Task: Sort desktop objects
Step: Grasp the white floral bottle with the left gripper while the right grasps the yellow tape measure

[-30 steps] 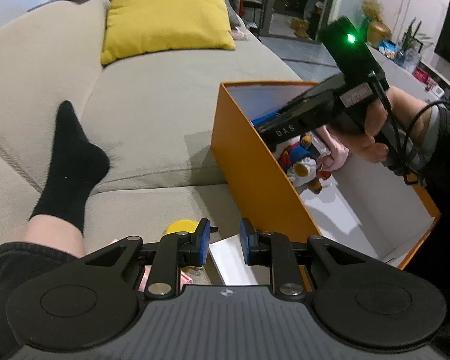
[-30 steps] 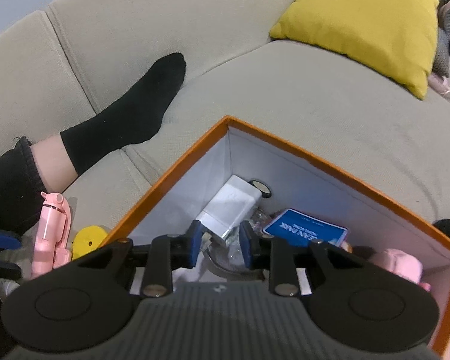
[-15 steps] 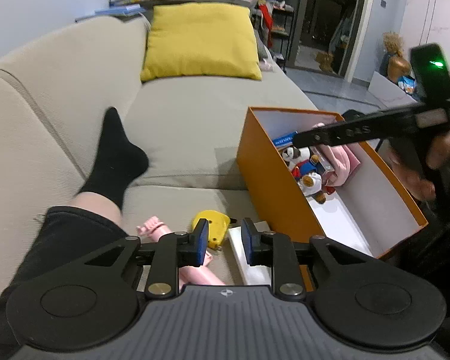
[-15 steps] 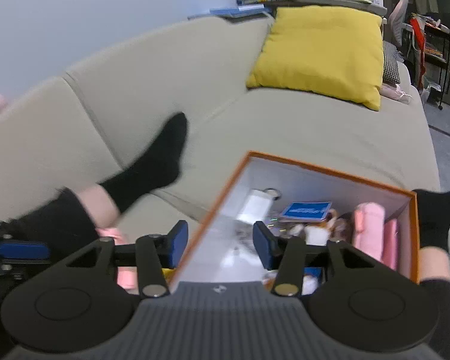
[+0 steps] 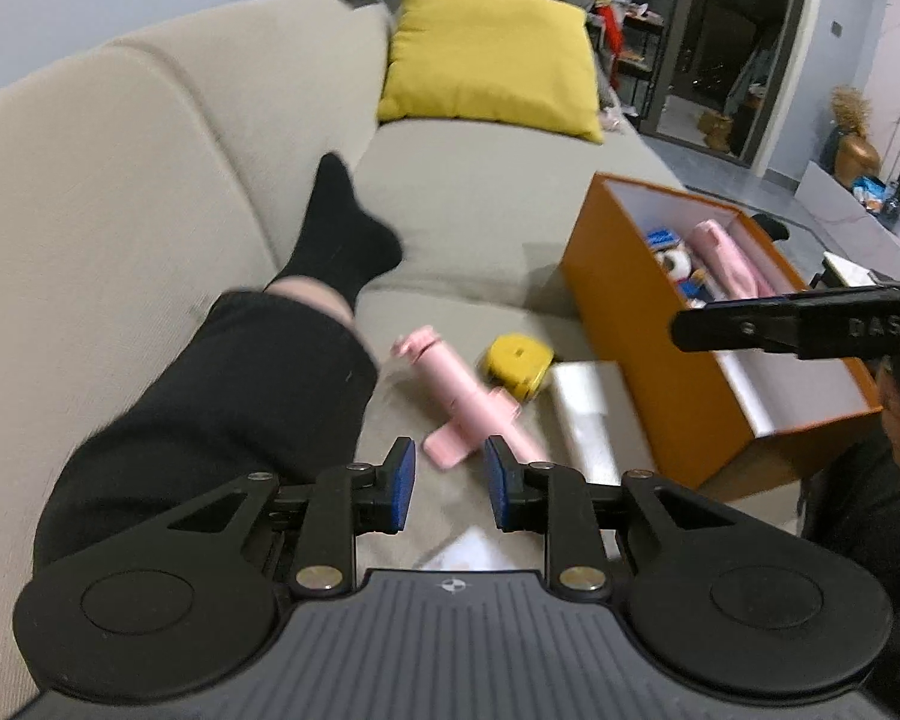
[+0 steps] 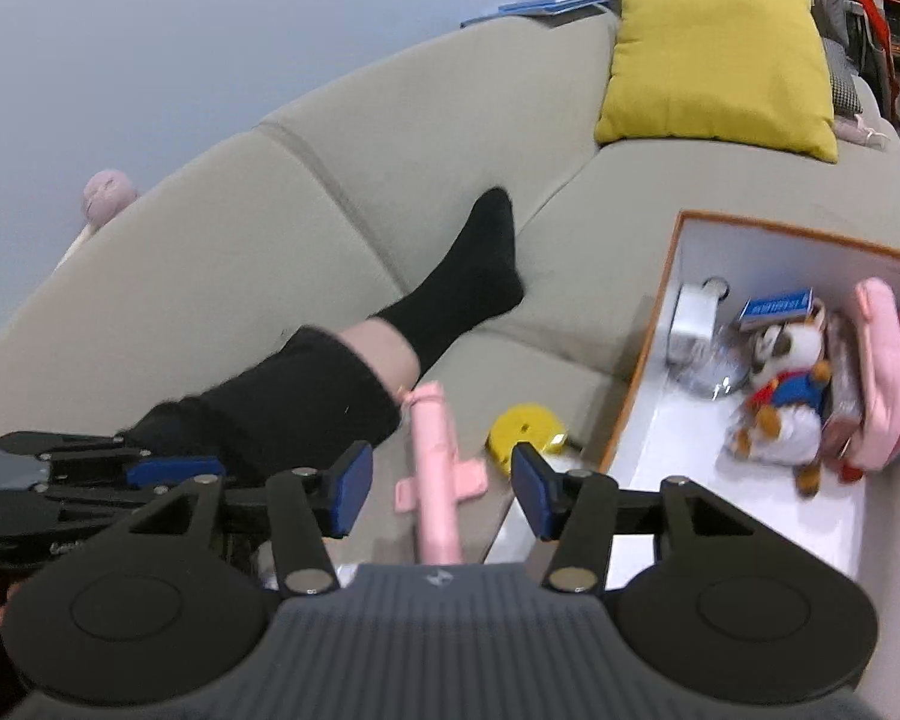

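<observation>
On the beige sofa seat lie a pink selfie stick [image 5: 462, 396] [image 6: 435, 480], a yellow tape measure [image 5: 516, 363] [image 6: 528, 435] and a flat white box [image 5: 588, 414], all left of the orange box [image 5: 630, 324] [image 6: 639, 360]. Inside it are a plush toy [image 6: 786, 384], a white charger [image 6: 693, 318], a blue pack [image 6: 777, 306] and pink items [image 6: 882, 372]. My left gripper [image 5: 448, 483] hovers just short of the stick's near end, slightly open with nothing in it. My right gripper [image 6: 441, 489] hangs above the stick beside the box, its jaws opening with nothing pressed between them.
A person's leg in a black sock [image 5: 342, 240] [image 6: 468, 276] stretches across the seat just left of the loose items. A yellow cushion [image 5: 492, 54] [image 6: 720, 60] leans at the sofa's far end. The right gripper's black finger [image 5: 798, 327] crosses over the box.
Both grippers have drawn back and to the left, away from the box. The right one came up out of the box and its jaws widened. The pink stick and tape measure are now in full view.
</observation>
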Demonstrator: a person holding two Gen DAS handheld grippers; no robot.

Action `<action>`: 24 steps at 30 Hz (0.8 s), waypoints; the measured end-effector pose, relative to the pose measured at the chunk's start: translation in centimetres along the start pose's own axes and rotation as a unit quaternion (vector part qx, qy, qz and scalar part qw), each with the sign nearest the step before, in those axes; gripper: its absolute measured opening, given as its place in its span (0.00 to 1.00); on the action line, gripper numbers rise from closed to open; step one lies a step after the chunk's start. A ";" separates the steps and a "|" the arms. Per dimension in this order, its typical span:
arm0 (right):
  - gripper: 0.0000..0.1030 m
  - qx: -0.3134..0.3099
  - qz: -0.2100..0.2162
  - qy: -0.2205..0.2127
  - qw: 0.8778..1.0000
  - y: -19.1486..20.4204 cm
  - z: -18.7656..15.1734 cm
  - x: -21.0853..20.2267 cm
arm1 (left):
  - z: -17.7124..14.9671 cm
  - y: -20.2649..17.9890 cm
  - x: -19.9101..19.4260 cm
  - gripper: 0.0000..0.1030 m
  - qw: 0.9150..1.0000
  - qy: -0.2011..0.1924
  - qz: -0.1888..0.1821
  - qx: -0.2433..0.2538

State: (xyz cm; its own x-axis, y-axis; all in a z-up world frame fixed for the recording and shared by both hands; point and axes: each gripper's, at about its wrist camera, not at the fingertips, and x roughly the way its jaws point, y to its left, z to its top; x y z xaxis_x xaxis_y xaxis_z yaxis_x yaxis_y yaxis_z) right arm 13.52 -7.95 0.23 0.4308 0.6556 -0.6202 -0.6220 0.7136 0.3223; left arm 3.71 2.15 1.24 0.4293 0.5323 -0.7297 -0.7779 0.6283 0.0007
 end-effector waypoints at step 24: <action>0.34 -0.217 -0.071 0.227 0.947 2.3 4.9 11.6 | 3.0 0.7 8.0 0.32 0.995 0.071 -0.013 -0.067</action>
State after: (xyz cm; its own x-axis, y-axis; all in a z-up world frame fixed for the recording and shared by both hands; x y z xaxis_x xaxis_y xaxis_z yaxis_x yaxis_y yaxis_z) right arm 20.26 2.51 -2.67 0.2661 0.3177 -0.9101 -0.8315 0.5533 -0.0500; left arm 7.99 8.54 -2.58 0.3872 0.4253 -0.8181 -0.8258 0.5545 -0.1026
